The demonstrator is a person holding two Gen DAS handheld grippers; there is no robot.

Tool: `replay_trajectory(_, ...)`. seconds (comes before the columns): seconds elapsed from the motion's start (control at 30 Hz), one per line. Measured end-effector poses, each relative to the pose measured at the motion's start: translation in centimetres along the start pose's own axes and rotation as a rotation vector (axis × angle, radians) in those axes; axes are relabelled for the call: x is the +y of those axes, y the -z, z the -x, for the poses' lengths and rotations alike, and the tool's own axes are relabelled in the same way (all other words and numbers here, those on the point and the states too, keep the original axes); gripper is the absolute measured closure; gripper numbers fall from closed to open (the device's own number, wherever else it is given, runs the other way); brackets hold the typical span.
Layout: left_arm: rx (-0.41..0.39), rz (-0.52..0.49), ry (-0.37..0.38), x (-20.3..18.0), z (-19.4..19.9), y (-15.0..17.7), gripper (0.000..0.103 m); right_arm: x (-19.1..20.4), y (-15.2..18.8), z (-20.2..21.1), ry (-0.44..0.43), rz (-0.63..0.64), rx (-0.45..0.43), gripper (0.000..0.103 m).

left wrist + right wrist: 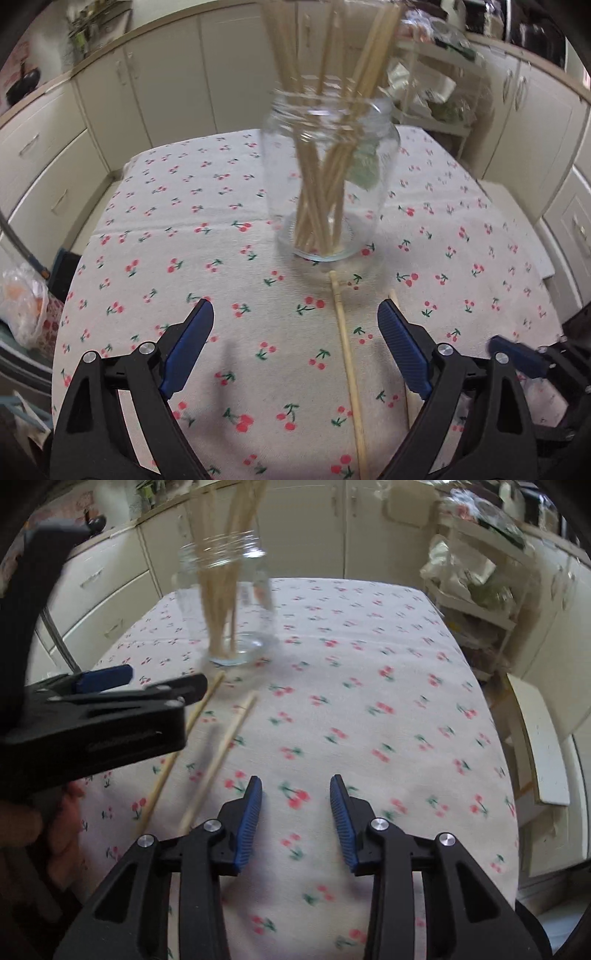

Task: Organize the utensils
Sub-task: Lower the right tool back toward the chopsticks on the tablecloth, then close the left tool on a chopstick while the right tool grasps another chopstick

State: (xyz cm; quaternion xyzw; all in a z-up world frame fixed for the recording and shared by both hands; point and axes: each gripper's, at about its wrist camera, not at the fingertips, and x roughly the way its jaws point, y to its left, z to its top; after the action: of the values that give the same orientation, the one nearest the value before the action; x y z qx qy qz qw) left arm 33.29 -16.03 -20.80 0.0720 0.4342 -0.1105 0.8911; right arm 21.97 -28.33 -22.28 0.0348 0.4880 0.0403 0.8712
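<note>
Glass jar (330,177) of wooden chopsticks (321,155) upright on cherry-print bench (184,229); two loose chopsticks (349,369) flat just before it. Left gripper (295,325) jaws wide, empty, one stick between them. Right gripper (295,794) jaws partly open, empty.

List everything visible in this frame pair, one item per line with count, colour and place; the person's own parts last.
glass jar: one, clear, upright on the tablecloth ahead of both tongs.
chopsticks in jar: a bundle, count unclear, pale wood, standing in the jar.
loose chopsticks: two, pale wood, lying on the cloth in front of the jar.
tablecloth: one, off-white with red cherries, covering the table.
cabinets: cream, along the walls behind the table.
shelf rack: one, white, cluttered, right of the table.
plastic bag: one, clear, at the table's left edge.
left tongs: black with blue pads, open, empty, over one loose chopstick.
right tongs: black with blue pads, open, empty.
</note>
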Motion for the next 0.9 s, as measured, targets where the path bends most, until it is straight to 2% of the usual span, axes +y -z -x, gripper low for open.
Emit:
replay_trajectory(0.03, 0.013, -0.027, -0.013, -0.5, -0.6, 0.0, 0.027, -0.7, 0.2, 0.2, -0.005, -0.019, 0.001, 0.065)
replay_trajectory(0.1, 0.049, -0.054, -0.013, -0.9, -1.6, 0.2, 0.051, -1.4, 0.2, 0.4, -0.024, -0.046, 0.0, 0.065)
replay_trajectory(0.13, 0.041, -0.045, 0.012, -0.7, -1.5, 0.3, 0.056, -1.5, 0.3, 0.4, -0.034, -0.058, -0.002, 0.065)
replay_trajectory(0.2, 0.043, -0.055, 0.031, -0.6, -1.3, 0.6, 0.08, -1.4, 0.1, 0.3, -0.062, -0.07, -0.002, 0.065)
replay_trajectory(0.27, 0.052, -0.072, 0.05, -0.4, -0.9, 0.8, 0.087, -0.8, -0.2, 0.0, -0.095, -0.077, -0.001, 0.065)
replay_trajectory(0.43, 0.091, -0.075, 0.117, 0.9, -1.0, 0.5, 0.087, 2.4, -1.3, -1.0, -0.136, -0.041, 0.001, 0.065)
replay_trajectory(0.53, 0.104, -0.047, 0.124, 1.6, -1.6, 0.0, 0.087, 3.8, -1.9, -1.9, -0.088, 0.014, -0.007, 0.065)
replay_trajectory(0.6, 0.101, -0.07, 0.134, 1.9, -1.8, -0.2, 0.091, 4.2, -2.1, -2.1, -0.06, 0.062, 0.0, 0.07)
replay_trajectory(0.67, 0.101, -0.092, 0.155, 2.3, -1.9, -0.3, 0.095, 4.0, -2.0, -1.9, -0.034, 0.12, 0.007, 0.085)
replay_trajectory(0.73, 0.101, -0.131, 0.192, 2.6, -1.9, -0.2, 0.097, 3.2, -1.9, -1.8, -0.029, 0.134, 0.018, 0.089)
replay_trajectory(0.8, 0.112, -0.162, 0.267, 3.1, -2.0, -0.2, 0.098, 2.3, -2.0, -1.8, -0.047, 0.112, 0.028, 0.089)
replay_trajectory(0.87, 0.13, -0.176, 0.271, 3.1, -2.1, -0.5, 0.097, 1.9, -2.5, -2.1, -0.054, 0.081, 0.038, 0.089)
replay_trajectory(0.9, 0.138, -0.17, 0.248, 3.1, -2.2, -0.8, 0.095, 2.1, -2.6, -2.2, -0.049, 0.083, 0.039, 0.089)
